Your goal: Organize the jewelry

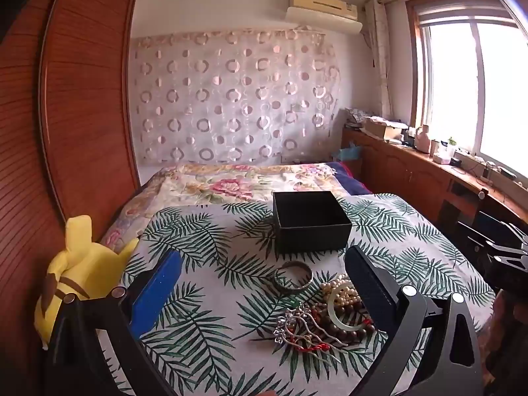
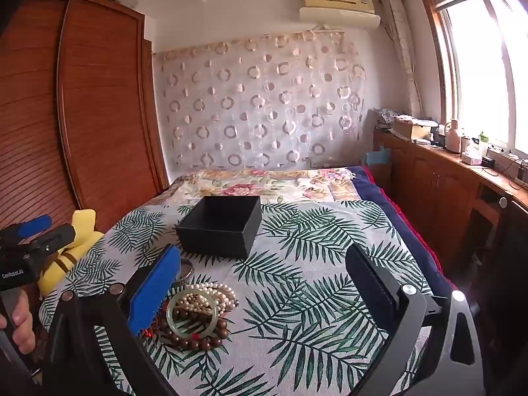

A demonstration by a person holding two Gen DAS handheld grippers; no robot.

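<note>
An open black box (image 1: 310, 221) stands empty on the leaf-print cloth (image 1: 204, 231); it also shows in the right wrist view (image 2: 221, 226). In front of it lies a silver bangle (image 1: 293, 277). Nearer lies a heap: a pearl string (image 1: 340, 292), a pale green jade bangle (image 1: 336, 310), brown wooden beads (image 1: 349, 328) and a silver hairpin (image 1: 297, 326). My left gripper (image 1: 264, 257) is open above the cloth, the heap just inside its right finger. My right gripper (image 2: 264, 257) is open, with the jade bangle (image 2: 192, 313), pearls (image 2: 211, 292) and beads (image 2: 198, 336) beside its left finger.
A yellow plush toy (image 1: 76, 270) sits at the cloth's left edge. A flowered bedspread (image 1: 231, 184) lies behind the box. A wooden wardrobe (image 1: 66, 115) stands left; a wooden counter (image 1: 429, 171) with clutter runs under the window at right.
</note>
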